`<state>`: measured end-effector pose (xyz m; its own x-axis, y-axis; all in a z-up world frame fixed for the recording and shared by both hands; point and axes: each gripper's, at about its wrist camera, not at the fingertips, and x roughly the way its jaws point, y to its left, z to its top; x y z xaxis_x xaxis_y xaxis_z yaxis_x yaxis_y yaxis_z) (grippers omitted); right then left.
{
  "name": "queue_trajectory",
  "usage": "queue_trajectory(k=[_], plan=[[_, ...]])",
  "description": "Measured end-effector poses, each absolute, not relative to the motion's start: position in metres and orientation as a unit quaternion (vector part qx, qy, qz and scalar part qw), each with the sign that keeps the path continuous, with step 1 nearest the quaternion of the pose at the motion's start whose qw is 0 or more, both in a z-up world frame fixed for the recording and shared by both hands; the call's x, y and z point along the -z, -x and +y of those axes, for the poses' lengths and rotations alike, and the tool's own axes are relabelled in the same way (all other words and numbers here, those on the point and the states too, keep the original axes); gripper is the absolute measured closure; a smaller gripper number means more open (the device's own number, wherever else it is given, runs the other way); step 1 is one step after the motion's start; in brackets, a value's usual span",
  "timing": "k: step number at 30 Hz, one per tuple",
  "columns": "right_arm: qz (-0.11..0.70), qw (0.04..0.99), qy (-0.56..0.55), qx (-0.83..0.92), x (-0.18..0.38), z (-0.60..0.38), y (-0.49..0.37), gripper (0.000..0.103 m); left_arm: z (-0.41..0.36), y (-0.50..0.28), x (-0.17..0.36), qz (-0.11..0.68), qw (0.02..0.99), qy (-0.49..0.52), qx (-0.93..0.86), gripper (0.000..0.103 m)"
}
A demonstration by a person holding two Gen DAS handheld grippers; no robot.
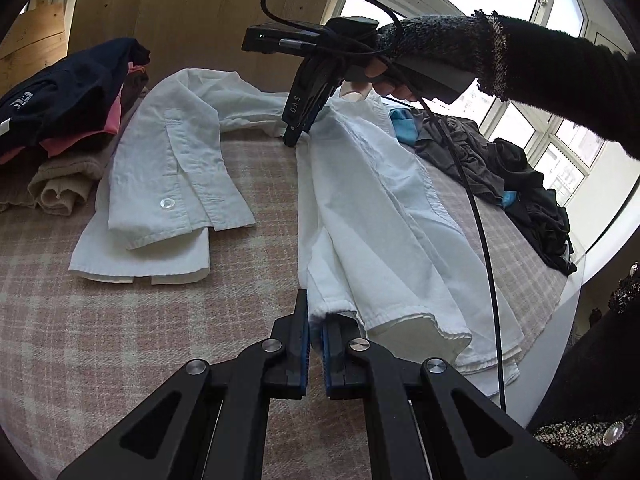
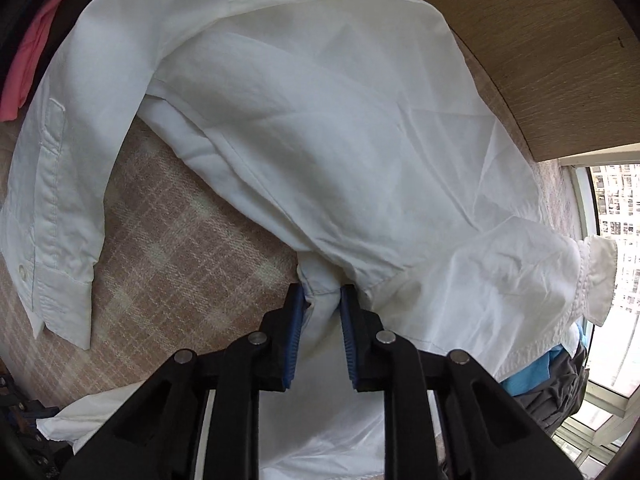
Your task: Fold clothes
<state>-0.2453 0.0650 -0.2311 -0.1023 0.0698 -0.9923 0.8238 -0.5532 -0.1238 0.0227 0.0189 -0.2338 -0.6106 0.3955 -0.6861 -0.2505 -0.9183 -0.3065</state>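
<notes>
A white shirt lies crumpled on a pink-and-beige checked blanket. One sleeve, with its buttoned cuff, is folded over to the left. In the left wrist view, my left gripper is shut on the shirt's near hem, with the cloth pinched between its blue pads. At the far end of the shirt, a hand in a dark sleeve holds my right gripper pointing down. From the right wrist, the shirt fills the frame. My right gripper pinches a fold of this shirt between its blue pads.
Folded clothes in navy, pink and beige are stacked at the back left. A dark heap of clothes with some blue lies at the right. A black cable hangs across the shirt. A wooden panel stands behind, with windows to the right.
</notes>
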Motion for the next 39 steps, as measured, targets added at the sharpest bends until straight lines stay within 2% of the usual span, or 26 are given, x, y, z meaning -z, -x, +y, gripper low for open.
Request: queue_trajectory(k=[5,10,14,19,21,23,25,26,28,31,33,34,37,39], plan=[[0.241,0.316,-0.623,0.674,0.210,0.095,0.269,0.096,0.014,-0.026,0.233,-0.107,0.179,0.389,-0.897,0.099],[0.055,0.337,-0.646,0.683,0.193,0.141,0.296,0.096,0.002,-0.038,0.235,-0.151,0.155,0.372,-0.903,0.103],[-0.093,0.334,-0.666,0.660,0.218,0.168,0.316,0.097,-0.006,-0.044,0.240,-0.188,0.139,0.366,-0.901,0.103],[-0.087,0.314,-0.671,0.666,0.250,0.157,0.307,0.096,-0.008,-0.034,0.251,-0.156,0.105,0.393,-0.900,0.103],[-0.073,0.313,-0.681,0.658,0.255,0.148,0.306,0.093,-0.009,-0.032,0.252,-0.145,0.100,0.402,-0.898,0.102],[-0.061,0.320,-0.675,0.662,0.246,0.143,0.301,0.093,-0.014,-0.031,0.255,-0.146,0.093,0.412,-0.894,0.090],[-0.053,0.345,-0.653,0.672,0.224,0.149,0.290,0.087,-0.016,-0.033,0.254,-0.133,0.082,0.423,-0.892,0.080],[-0.057,0.359,-0.645,0.672,0.214,0.156,0.282,0.084,-0.015,-0.035,0.250,-0.125,0.081,0.424,-0.893,0.079],[-0.062,0.378,-0.632,0.674,0.196,0.168,0.266,0.070,-0.013,-0.041,0.242,-0.110,0.079,0.424,-0.896,0.078],[-0.048,0.392,-0.619,0.679,0.179,0.179,0.241,0.069,-0.008,-0.047,0.227,-0.067,0.064,0.419,-0.903,0.074],[-0.033,0.395,-0.618,0.679,0.181,0.181,0.221,0.069,-0.016,-0.048,0.227,-0.039,0.018,0.433,-0.900,0.075],[-0.032,0.392,-0.620,0.679,0.184,0.190,0.212,0.067,-0.023,-0.049,0.229,-0.048,0.013,0.442,-0.896,0.076],[-0.047,0.376,-0.639,0.670,0.206,0.217,0.182,0.065,-0.023,-0.049,0.224,-0.107,0.097,0.434,-0.889,0.076],[-0.055,0.363,-0.656,0.659,0.223,0.236,0.157,0.065,0.005,-0.045,0.217,-0.051,0.146,0.425,-0.892,0.076]])
